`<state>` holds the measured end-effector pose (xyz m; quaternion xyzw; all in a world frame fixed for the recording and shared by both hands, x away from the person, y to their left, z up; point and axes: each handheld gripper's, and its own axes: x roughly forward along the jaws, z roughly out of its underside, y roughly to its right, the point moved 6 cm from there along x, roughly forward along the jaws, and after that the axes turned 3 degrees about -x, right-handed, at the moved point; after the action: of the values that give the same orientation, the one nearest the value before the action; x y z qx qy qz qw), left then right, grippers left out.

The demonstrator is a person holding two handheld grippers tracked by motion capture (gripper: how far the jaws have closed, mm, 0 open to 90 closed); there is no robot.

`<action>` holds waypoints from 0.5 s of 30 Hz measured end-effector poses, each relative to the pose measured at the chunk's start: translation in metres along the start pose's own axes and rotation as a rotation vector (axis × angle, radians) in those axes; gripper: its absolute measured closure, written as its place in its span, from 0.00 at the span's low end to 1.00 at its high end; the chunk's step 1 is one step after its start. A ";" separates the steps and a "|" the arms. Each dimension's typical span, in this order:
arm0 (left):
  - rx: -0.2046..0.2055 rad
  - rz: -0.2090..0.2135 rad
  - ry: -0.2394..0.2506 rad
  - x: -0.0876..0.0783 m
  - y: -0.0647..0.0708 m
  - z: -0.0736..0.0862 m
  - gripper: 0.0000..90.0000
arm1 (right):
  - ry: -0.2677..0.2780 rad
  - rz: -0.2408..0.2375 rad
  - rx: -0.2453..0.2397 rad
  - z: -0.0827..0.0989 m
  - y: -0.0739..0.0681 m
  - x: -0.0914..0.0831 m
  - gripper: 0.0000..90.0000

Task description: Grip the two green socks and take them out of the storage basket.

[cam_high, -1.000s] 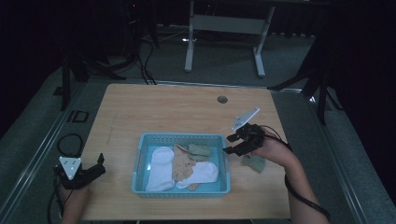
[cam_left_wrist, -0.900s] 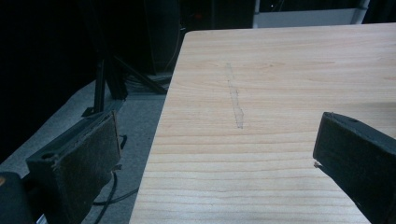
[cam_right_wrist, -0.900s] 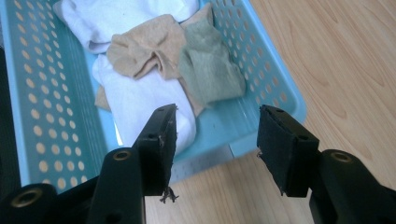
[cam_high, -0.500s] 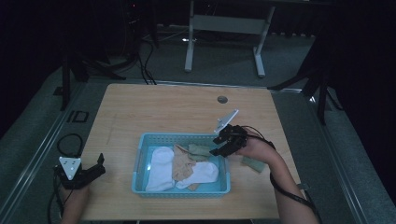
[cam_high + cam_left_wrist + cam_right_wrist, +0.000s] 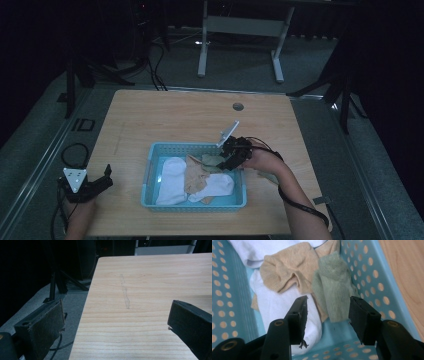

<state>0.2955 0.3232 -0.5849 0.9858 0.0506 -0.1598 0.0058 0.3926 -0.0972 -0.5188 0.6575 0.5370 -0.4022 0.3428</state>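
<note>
A light blue perforated basket stands on the wooden table. In it lie a white sock, a tan sock and a grey-green sock. My right gripper hangs open inside the basket's right end. In the right gripper view its jaws stand apart just above the grey-green sock, with nothing between them; the tan sock and the white sock lie to the left. My left gripper rests open at the table's front left edge, its jaws over bare wood.
A greenish cloth lies on the table under my right wrist, beside the basket. A round cable hole sits near the far edge. Past the table stands a grey desk frame on the floor. Bare wood spreads ahead of the left gripper.
My right gripper has moved left and down, from beside the basket's right rim to inside its right end. The left gripper has stayed where it was.
</note>
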 end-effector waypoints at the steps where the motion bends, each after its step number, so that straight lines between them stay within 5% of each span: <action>1: 0.001 0.000 0.001 0.000 0.000 0.000 0.00 | -0.006 0.004 0.001 0.000 0.000 0.002 0.54; 15: 0.002 -0.001 0.001 0.000 0.000 0.000 0.00 | -0.095 0.035 -0.022 0.001 0.003 0.027 0.55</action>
<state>0.2953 0.3231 -0.5848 0.9859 0.0511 -0.1592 0.0045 0.3977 -0.0867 -0.5432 0.6432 0.5130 -0.4211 0.3818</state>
